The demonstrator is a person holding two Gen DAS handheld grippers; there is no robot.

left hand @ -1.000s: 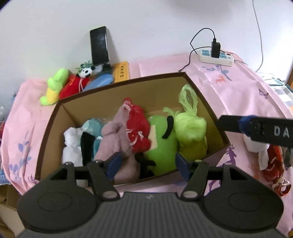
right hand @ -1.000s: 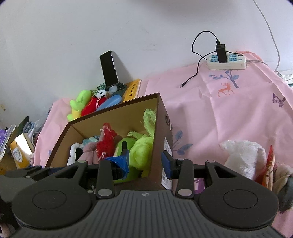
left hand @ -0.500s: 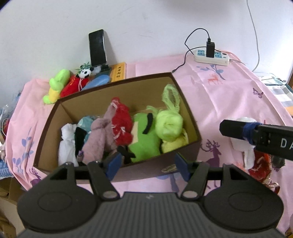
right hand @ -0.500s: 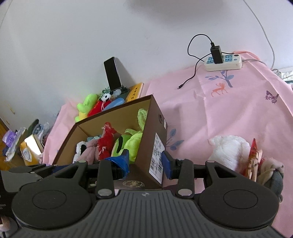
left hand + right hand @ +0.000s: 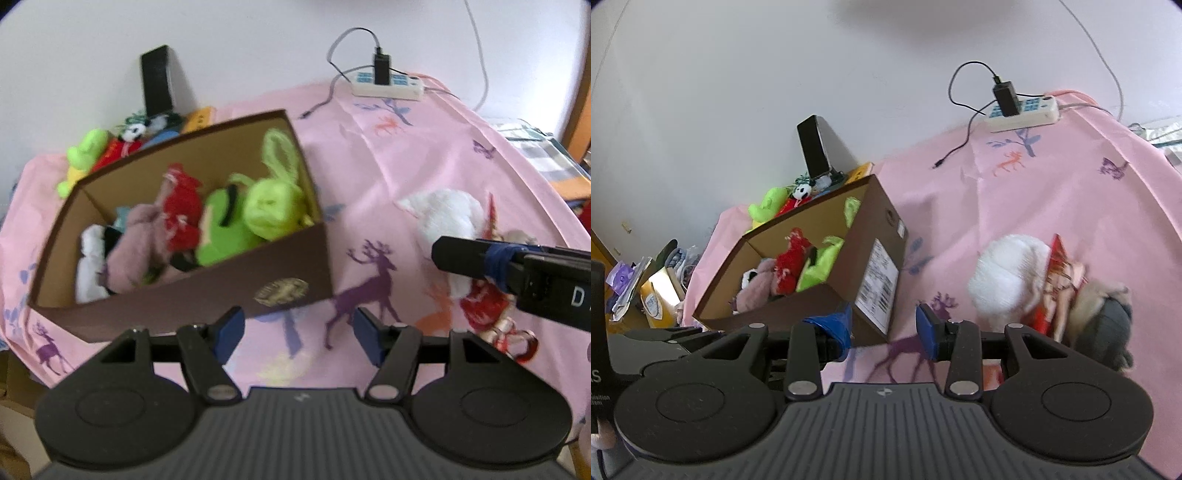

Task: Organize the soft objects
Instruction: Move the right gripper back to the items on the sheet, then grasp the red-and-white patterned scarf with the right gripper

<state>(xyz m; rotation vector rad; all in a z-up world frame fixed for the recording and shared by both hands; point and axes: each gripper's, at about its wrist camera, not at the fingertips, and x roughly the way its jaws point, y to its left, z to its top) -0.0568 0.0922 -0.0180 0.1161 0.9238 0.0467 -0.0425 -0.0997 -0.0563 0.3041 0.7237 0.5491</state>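
Observation:
A brown cardboard box point(image 5: 288, 291) on the pink cloth holds several soft toys, among them a lime green one point(image 5: 273, 206), a red one point(image 5: 181, 214) and a mauve one point(image 5: 136, 243). To its right lie a white plush point(image 5: 443, 210), a red patterned piece point(image 5: 484, 306) and a grey-beige plush point(image 5: 1108, 314). My left gripper point(image 5: 299, 332) is open and empty over the cloth, just off the box's front right corner. My right gripper point(image 5: 882, 328) hangs between the box point(image 5: 879, 236) and the white plush point(image 5: 1008, 280); its jaws are closing with nothing between them.
A power strip point(image 5: 388, 83) with a plugged charger and a loose cable lies at the back. A black phone point(image 5: 157, 85) leans on the wall behind the box, with a green toy point(image 5: 85, 155) and a panda toy point(image 5: 136, 131) beside it. Clutter point(image 5: 646, 288) sits past the table's left edge.
Both grippers have drawn back from the box and shifted right. The box now sits farther left in both views, and the white plush pile has come closer.

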